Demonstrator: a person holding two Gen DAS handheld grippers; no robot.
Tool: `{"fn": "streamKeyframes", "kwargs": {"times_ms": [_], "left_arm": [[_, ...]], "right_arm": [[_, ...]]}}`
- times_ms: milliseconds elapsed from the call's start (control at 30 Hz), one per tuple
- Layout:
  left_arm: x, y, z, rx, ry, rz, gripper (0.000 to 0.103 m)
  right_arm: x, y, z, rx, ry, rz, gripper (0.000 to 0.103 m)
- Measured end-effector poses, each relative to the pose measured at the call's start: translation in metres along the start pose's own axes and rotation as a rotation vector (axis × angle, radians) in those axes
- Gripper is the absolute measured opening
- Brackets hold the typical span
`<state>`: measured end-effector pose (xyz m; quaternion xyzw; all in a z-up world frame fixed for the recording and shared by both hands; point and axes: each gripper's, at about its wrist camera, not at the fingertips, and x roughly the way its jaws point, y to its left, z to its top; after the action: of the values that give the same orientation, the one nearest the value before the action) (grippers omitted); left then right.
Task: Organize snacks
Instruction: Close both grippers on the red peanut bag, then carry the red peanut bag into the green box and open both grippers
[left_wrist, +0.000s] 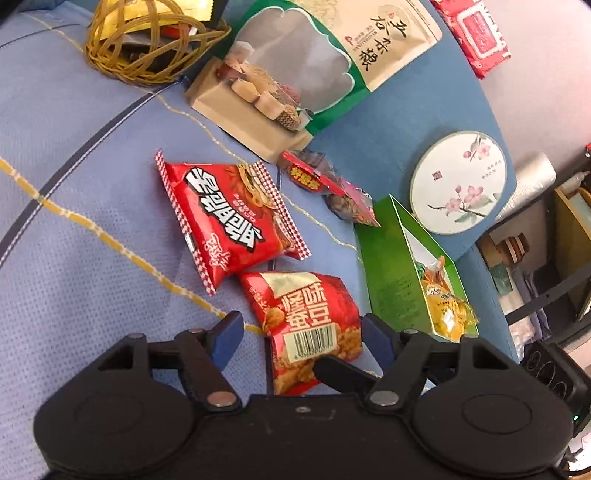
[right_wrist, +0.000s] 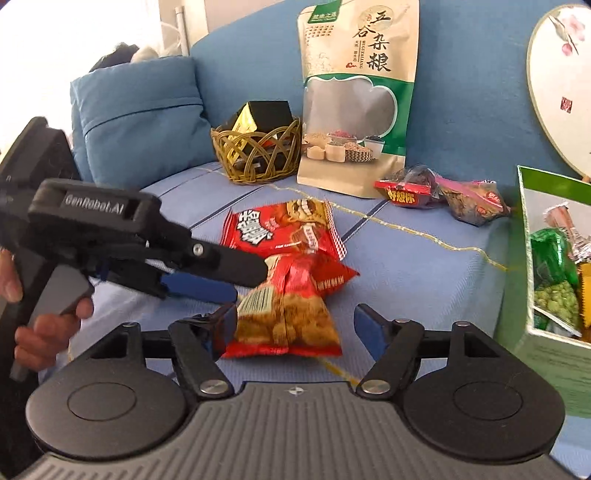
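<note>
My left claw and right claw both gaped around the near red bean packet; one squeeze mid-packet looked wisest.

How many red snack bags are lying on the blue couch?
2. One noodle bag lies farther back. One bean bag lies just in front of it, between the open jaws. Others may be hidden.

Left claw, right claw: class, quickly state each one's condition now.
Left claw: open, astride the barcode snack packet, not gripping it.
Right claw: open, holding nothing.
</note>
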<state>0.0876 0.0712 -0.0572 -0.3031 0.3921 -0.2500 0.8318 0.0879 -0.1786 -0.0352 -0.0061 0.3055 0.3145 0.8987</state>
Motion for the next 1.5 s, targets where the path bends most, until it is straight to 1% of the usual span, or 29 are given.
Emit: {"fn": "streamKeyframes", "kwargs": {"times_ms": [33,67,100,133,167,200,267,333,367,400,467,567,633,700,767,833,967,1167,1267,1333,1367,1400,1433,1467,1500], "left_arm": [[0.002,-0.001,0.001,0.005,0.0,0.009,0.103],[0.005,-0.002,0.002,0.015,0.003,0.019,0.094],[0.009,-0.003,0.003,0.032,0.006,0.03,0.078],[0.014,-0.005,0.004,0.052,0.011,0.037,0.076],[0.016,-0.006,0.003,0.067,0.004,0.037,0.064],[0.017,-0.006,0.002,0.072,-0.001,0.039,0.063],[0.016,-0.009,-0.001,0.081,-0.006,0.04,0.059],[0.016,-0.012,-0.001,0.07,-0.006,0.041,0.056],[0.016,-0.014,-0.001,0.059,-0.004,0.038,0.052],[0.016,-0.018,0.0,0.059,-0.003,0.034,0.052],[0.014,-0.031,0.002,0.086,-0.026,0.021,0.051],[0.016,-0.055,0.01,0.134,-0.036,-0.011,0.051],[0.021,-0.074,0.019,0.163,-0.029,-0.045,0.051],[0.028,-0.096,0.026,0.209,-0.025,-0.069,0.051],[0.037,-0.119,0.03,0.266,-0.024,-0.086,0.051],[0.049,-0.142,0.035,0.318,-0.016,-0.107,0.051],[0.076,-0.178,0.038,0.387,0.008,-0.152,0.051],[0.123,-0.217,0.038,0.422,0.062,-0.203,0.052],[0.146,-0.23,0.035,0.44,0.089,-0.212,0.052],[0.16,-0.233,0.033,0.435,0.101,-0.214,0.055],[0.166,-0.234,0.032,0.445,0.104,-0.212,0.062],[0.172,-0.235,0.032,0.463,0.101,-0.196,0.084],[0.176,-0.233,0.03,0.479,0.089,-0.157,0.1],[0.177,-0.231,0.029,0.483,0.065,-0.114,0.103],[0.175,-0.227,0.027,0.481,0.04,-0.092,0.103]], "right_arm": [[0.003,0.0,-0.001,0.009,0.004,-0.001,0.103],[0.004,-0.001,-0.003,0.013,0.012,0.009,0.097],[0.002,-0.001,-0.005,0.023,0.016,0.028,0.09],[0.002,-0.001,-0.006,0.031,0.021,0.024,0.086],[0.002,0.0,-0.007,0.033,0.034,0.019,0.076],[0.002,0.0,-0.008,0.041,0.041,0.021,0.073],[0.0,-0.002,-0.01,0.073,0.04,0.023,0.063],[-0.005,-0.001,-0.01,0.072,0.027,0.026,0.057],[-0.008,0.0,-0.008,0.069,0.015,0.033,0.048],[-0.014,0.002,-0.006,0.059,-0.003,0.032,0.047],[-0.025,0.005,-0.003,0.027,-0.044,-0.003,0.047],[-0.044,-0.004,0.004,0.036,-0.103,-0.032,0.046],[-0.061,-0.01,0.009,0.026,-0.15,-0.069,0.046],[-0.076,-0.017,0.013,0.022,-0.199,-0.112,0.046],[-0.091,-0.029,0.017,0.047,-0.246,-0.145,0.046],[-0.104,-0.042,0.018,0.074,-0.284,-0.179,0.046],[-0.124,-0.064,0.017,0.095,-0.343,-0.266,0.046],[-0.148,-0.096,0.01,0.143,-0.396,-0.384,0.046],[-0.152,-0.111,0.006,0.182,-0.401,-0.425,0.046],[-0.15,-0.121,0.003,0.184,-0.396,-0.449,0.047],[-0.146,-0.126,0.002,0.181,-0.374,-0.468,0.049],[-0.141,-0.132,0.001,0.183,-0.328,-0.502,0.052],[-0.134,-0.134,-0.001,0.189,-0.285,-0.556,0.056],[-0.127,-0.136,-0.003,0.195,-0.242,-0.601,0.067],[-0.124,-0.138,-0.004,0.197,-0.22,-0.615,0.071]]}}
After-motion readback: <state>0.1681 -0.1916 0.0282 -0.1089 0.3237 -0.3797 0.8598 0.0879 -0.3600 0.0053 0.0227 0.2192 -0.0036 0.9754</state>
